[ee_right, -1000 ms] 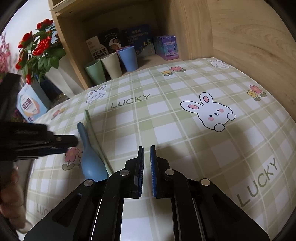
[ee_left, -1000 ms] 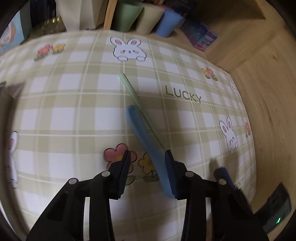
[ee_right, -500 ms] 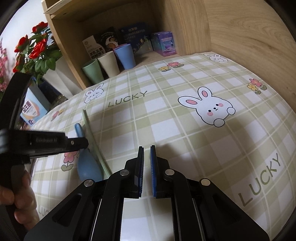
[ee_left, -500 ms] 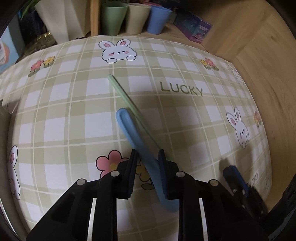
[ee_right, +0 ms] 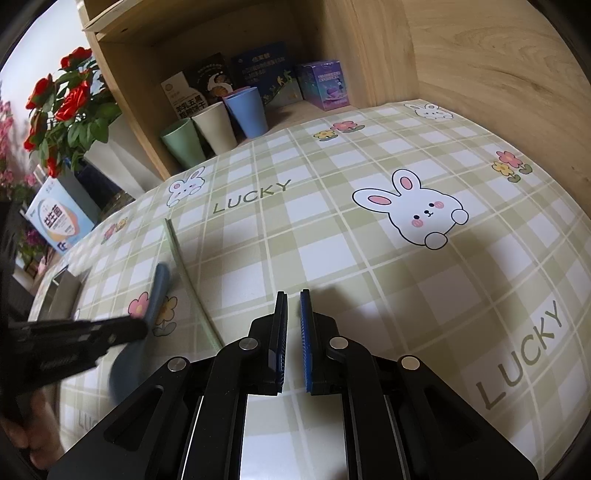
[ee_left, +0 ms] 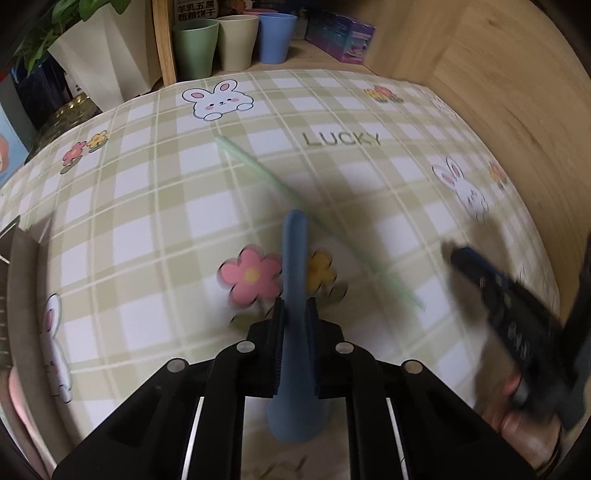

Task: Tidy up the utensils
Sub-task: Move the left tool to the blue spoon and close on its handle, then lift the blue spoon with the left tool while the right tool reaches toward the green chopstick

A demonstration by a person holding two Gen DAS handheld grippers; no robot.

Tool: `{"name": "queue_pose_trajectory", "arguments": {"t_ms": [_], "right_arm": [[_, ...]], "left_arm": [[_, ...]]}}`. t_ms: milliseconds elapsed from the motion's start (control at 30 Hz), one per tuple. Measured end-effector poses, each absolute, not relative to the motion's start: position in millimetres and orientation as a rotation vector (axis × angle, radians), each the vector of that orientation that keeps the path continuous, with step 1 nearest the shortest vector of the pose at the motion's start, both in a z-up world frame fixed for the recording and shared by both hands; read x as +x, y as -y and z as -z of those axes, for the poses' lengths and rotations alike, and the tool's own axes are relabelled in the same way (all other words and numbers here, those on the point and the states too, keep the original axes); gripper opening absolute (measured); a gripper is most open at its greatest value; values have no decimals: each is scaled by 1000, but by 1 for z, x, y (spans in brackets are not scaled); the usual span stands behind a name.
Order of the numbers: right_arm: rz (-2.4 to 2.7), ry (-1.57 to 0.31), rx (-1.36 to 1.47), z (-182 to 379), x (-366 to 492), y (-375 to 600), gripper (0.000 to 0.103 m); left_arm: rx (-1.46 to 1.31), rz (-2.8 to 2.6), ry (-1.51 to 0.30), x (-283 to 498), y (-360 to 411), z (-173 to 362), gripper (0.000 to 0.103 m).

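Observation:
A blue spoon sticks out between the jaws of my left gripper, handle forward and bowl back near the camera. The jaws are closing, and the pads press its neck on both sides. The spoon and the left gripper also show at the left of the right wrist view. A thin pale green stick lies slantwise on the checked tablecloth, just beyond the spoon. My right gripper hovers over the cloth, jaws nearly together with nothing between them.
A green cup, a beige cup and a blue cup stand in the wooden shelf at the back, beside a purple box. A wooden wall bounds the right side. A white vase stands back left.
My left jaws have closed onto the blue spoon, which lay loose between them before. The left gripper has rolled, so the spoon's handle now points straight ahead. The right gripper has stayed still.

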State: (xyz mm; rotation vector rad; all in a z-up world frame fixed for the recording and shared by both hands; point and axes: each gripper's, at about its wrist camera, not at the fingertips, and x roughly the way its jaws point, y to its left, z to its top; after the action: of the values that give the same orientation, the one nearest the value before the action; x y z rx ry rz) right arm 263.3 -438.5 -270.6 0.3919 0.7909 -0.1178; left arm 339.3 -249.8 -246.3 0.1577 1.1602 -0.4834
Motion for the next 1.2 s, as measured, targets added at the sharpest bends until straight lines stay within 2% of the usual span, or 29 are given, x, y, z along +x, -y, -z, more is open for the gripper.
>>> {"name": "queue_pose_trajectory", "arguments": {"t_ms": [200,233,300,333,667,733,800,967,1033,1200], "right_arm": [[117,-787,400,271,263,439,8],[116,-787,401,271,263,439,8],[116,-787,400,271,263,439,8],[116,-788,400,271,263,439,8],[114,-790,396,271,262,439,8],[114,-792,393,271,263,438,8],[112,-794,388,271,264,437,8],[101,-793,395,271,263,437,8],[97,-797,399,271,264,437,8],[91,-809,373,271,266,432,8]], "left_arm": [[158,496,-1193,325,230,247,1],[146,496,-1211,324,228,248,7],[137,497,-1214,320,225,247,37],[140,507,-1202,316,224,245,38],[291,511,-1170,292,236,251,36],[317,491,-1153,290,238,251,32],[336,483,-1141,291,239,252,22],[261,485,-1121,292,230,246,18],[217,483,-1105,291,224,240,0],[158,465,-1119,292,210,236,0]]}}
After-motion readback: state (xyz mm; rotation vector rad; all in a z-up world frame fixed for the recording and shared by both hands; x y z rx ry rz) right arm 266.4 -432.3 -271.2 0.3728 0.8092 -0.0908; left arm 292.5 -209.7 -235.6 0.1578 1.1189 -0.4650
